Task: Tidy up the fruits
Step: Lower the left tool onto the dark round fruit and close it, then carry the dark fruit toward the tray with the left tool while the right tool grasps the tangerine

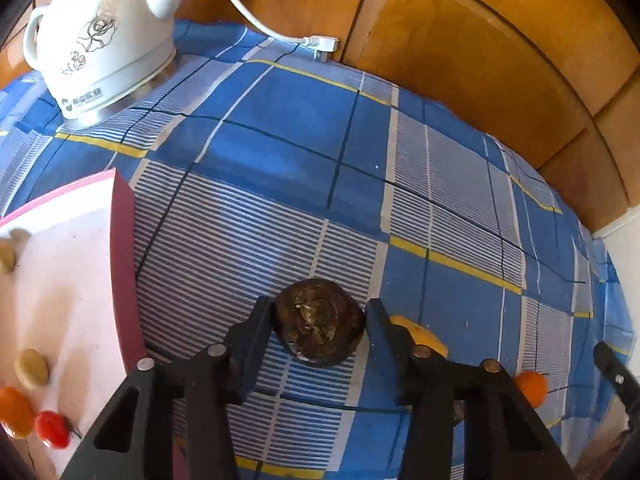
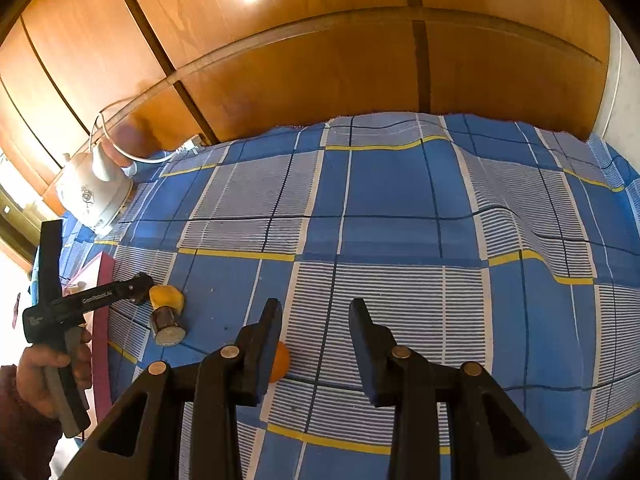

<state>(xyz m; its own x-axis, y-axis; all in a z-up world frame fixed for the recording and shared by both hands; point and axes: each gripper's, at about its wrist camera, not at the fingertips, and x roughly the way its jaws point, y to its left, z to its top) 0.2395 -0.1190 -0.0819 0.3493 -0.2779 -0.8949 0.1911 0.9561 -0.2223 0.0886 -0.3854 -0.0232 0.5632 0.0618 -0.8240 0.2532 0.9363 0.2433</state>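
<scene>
A dark brown round fruit (image 1: 318, 326) sits between the fingers of my left gripper (image 1: 318, 308), and both pads touch its sides, so the gripper is shut on it. The right wrist view shows the same fruit (image 2: 166, 322) tilted, its pale underside showing, under the tip of the left gripper (image 2: 140, 288). A yellow fruit (image 1: 420, 334) lies just behind it on the blue checked cloth (image 1: 280, 140). My right gripper (image 2: 316, 308) stands open over the cloth with nothing between its fingers. An orange fruit (image 2: 280, 362) peeks out behind its left finger.
A pink tray (image 1: 120, 260) at the left holds an olive-coloured fruit (image 1: 31, 368), an orange one (image 1: 14, 412) and a red one (image 1: 52, 428). A white kettle (image 1: 100, 40) and a white cable plug (image 1: 320, 44) stand at the back by wooden panelling. A person's hand (image 2: 44, 372) grips the left handle.
</scene>
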